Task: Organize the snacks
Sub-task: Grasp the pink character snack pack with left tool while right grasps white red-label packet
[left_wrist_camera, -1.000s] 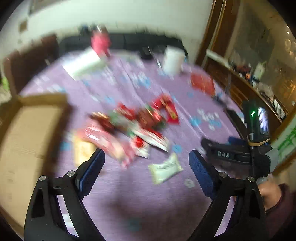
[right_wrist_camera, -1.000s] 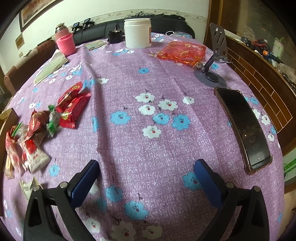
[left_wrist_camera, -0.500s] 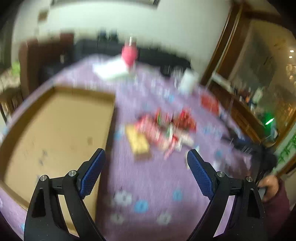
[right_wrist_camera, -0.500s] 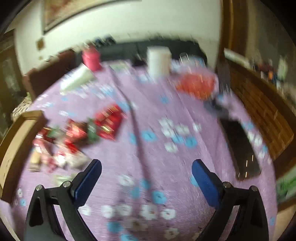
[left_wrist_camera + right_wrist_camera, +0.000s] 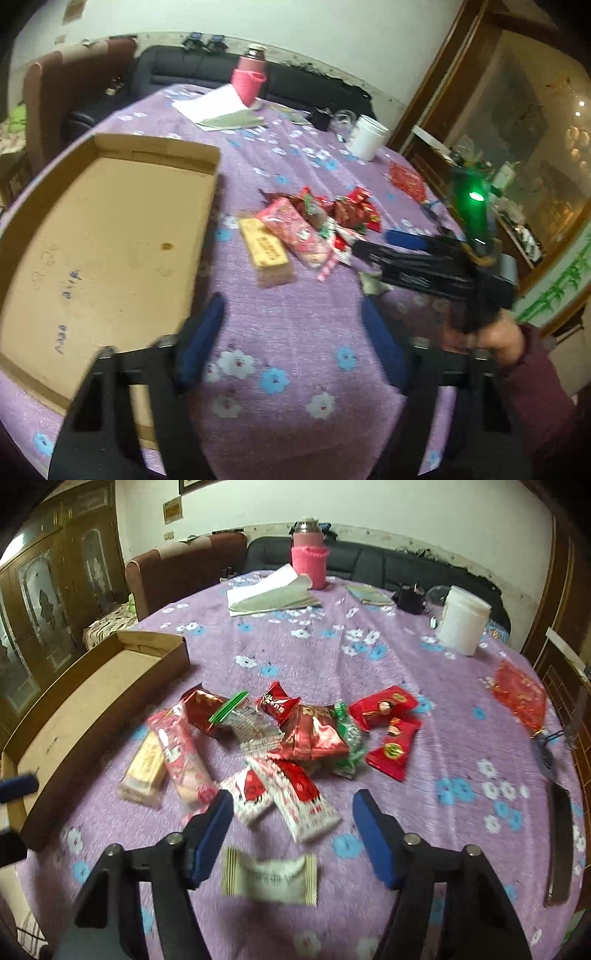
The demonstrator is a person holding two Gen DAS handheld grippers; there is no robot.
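Left gripper [image 5: 291,339]: wide open, empty.
Right gripper [image 5: 293,821]: open, empty, lower centre.
Risk: overlapping snack pile [image 5: 280,738] — pinching two wrappers.

White wall [image 5: 369,506], dark sofa [image 5: 388,566], brown chair [image 5: 177,572], wooden cabinet [image 5: 44,590]

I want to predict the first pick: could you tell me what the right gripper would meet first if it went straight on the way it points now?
Probably the red-and-white snack packet at the near edge of the pile; the right gripper is open, and depth is hard to judge.
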